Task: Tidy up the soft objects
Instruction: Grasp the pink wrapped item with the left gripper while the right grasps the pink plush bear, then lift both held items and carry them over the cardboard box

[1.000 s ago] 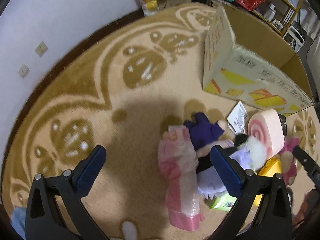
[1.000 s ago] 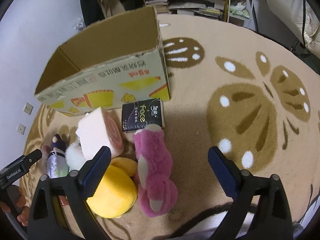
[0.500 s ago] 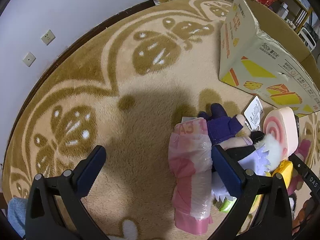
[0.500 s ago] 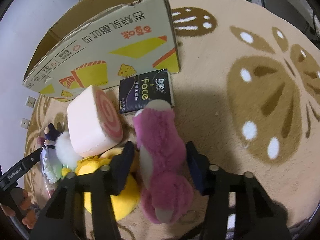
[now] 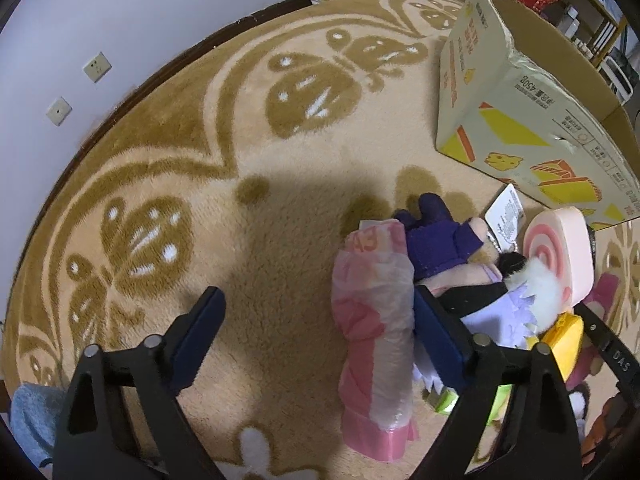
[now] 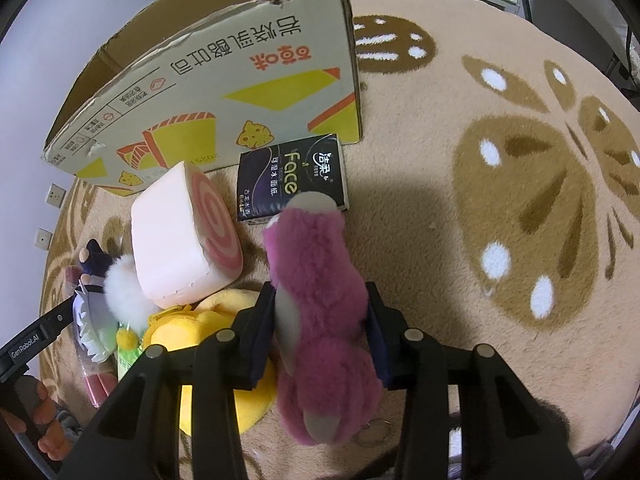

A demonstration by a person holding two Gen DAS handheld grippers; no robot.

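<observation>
A magenta plush bear [image 6: 316, 264] lies on the carpet, and my right gripper [image 6: 320, 292] is shut on its middle, jaws still closing, pads pressing both flanks. To its left sit a yellow plush [image 6: 208, 332], a pink swiss-roll cushion [image 6: 180, 240] and a small doll in purple [image 6: 94, 264]. In the left wrist view my left gripper [image 5: 316, 296] stands wide with its jaws closing. A pink plastic-wrapped roll [image 5: 376, 332] lies between them against the right finger [image 5: 440, 336]; the left pad is well clear. The purple doll [image 5: 436, 240] and cushion [image 5: 560, 248] lie just beyond.
An open cardboard box [image 6: 224, 80] stands on its side behind the pile; its wall [image 5: 520, 120] shows at the right in the left wrist view. A dark tissue pack [image 6: 292, 176] lies before it. Patterned beige carpet [image 5: 240, 180] spreads left; wall and shelves lie beyond.
My right gripper dropped over the magenta bear and its jaws closed from wide onto it. My left gripper's jaws narrowed slightly around the pink roll.
</observation>
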